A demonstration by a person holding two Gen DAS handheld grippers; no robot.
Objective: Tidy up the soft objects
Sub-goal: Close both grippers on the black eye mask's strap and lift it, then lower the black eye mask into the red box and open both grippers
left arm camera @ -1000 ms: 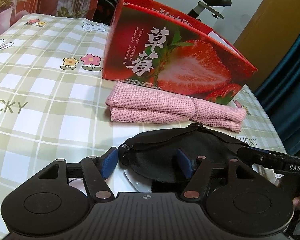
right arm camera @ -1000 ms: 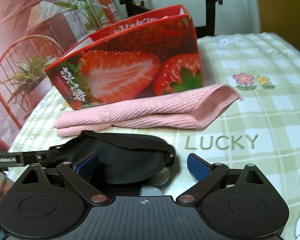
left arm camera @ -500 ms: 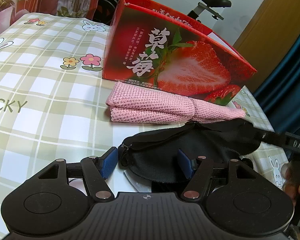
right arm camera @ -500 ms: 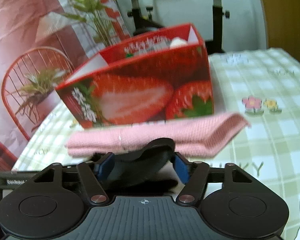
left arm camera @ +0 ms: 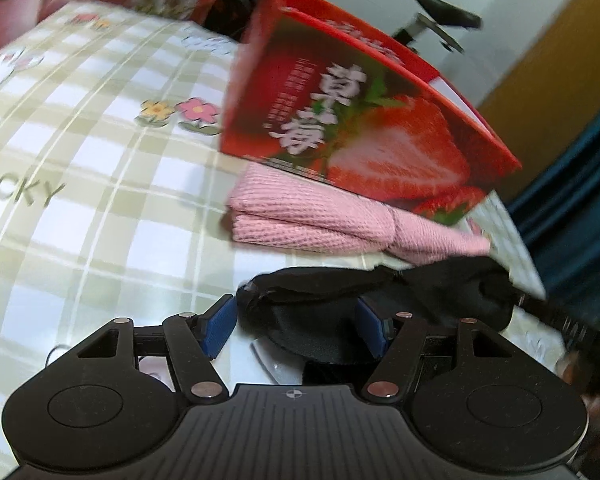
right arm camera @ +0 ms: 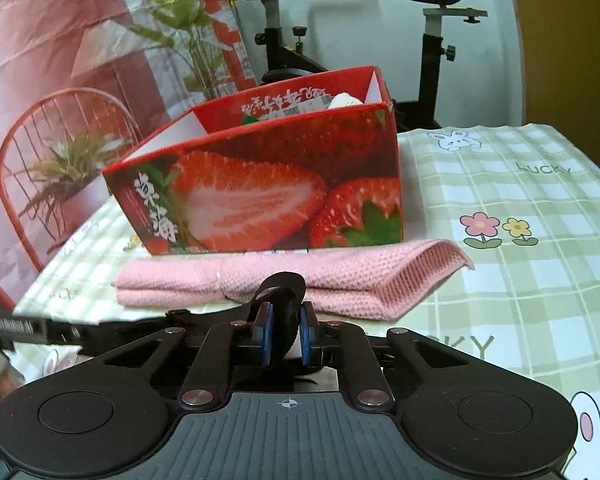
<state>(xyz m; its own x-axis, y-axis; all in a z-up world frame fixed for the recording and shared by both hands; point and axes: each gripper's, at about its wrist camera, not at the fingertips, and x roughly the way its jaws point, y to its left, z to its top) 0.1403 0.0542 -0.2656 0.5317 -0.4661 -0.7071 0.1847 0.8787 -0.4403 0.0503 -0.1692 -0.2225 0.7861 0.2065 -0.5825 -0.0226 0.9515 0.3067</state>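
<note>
In the left wrist view, the left gripper (left arm camera: 298, 326) is seen with its blue pads spread apart, one end of the black eye mask (left arm camera: 364, 300) lying loose between them on the checked tablecloth (left arm camera: 80, 168), just in front of the folded pink towel (left arm camera: 320, 224) and the strawberry box (left arm camera: 360, 120). In the right wrist view, the right gripper (right arm camera: 287, 334) is seen clamped on a bunched fold of the eye mask (right arm camera: 286, 300), with the pink towel (right arm camera: 340, 280) just beyond and touching the foot of the strawberry box (right arm camera: 260, 196).

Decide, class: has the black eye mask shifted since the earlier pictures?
Yes. The eye mask, formerly flat before the pink towel, is now bunched between the right gripper fingers, its edge raised against the towel.
</note>
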